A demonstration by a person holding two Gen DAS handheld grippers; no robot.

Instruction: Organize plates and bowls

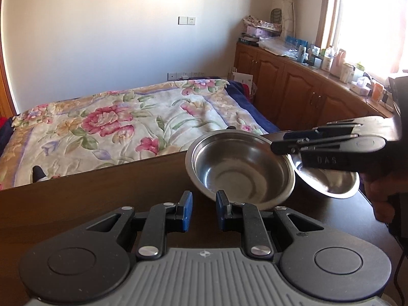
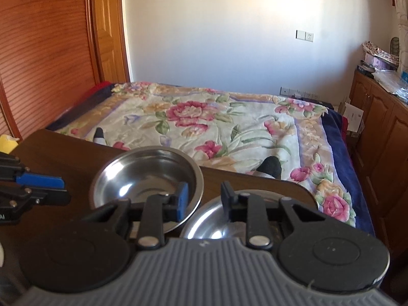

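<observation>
Two steel bowls stand on a dark wooden table (image 1: 102, 191). The nearer bowl (image 1: 239, 168) (image 2: 145, 176) is tilted, its edge lying over the second bowl (image 1: 331, 181) (image 2: 211, 219). My right gripper (image 1: 279, 141) (image 2: 204, 199) straddles the tilted bowl's rim, one blue pad (image 2: 182, 200) inside the bowl and the other finger outside. Gaps show on both sides of the rim, so it is open. My left gripper (image 1: 204, 211) (image 2: 60, 188) hovers over the table just short of the tilted bowl, its jaws a little apart with nothing between them.
A bed with a floral blanket (image 1: 127, 125) lies right behind the table's far edge. Wooden cabinets (image 1: 293, 86) with a cluttered top run along the right wall. A hand (image 1: 382, 199) holds the right gripper. A yellow object (image 2: 7, 142) sits at the table's left end.
</observation>
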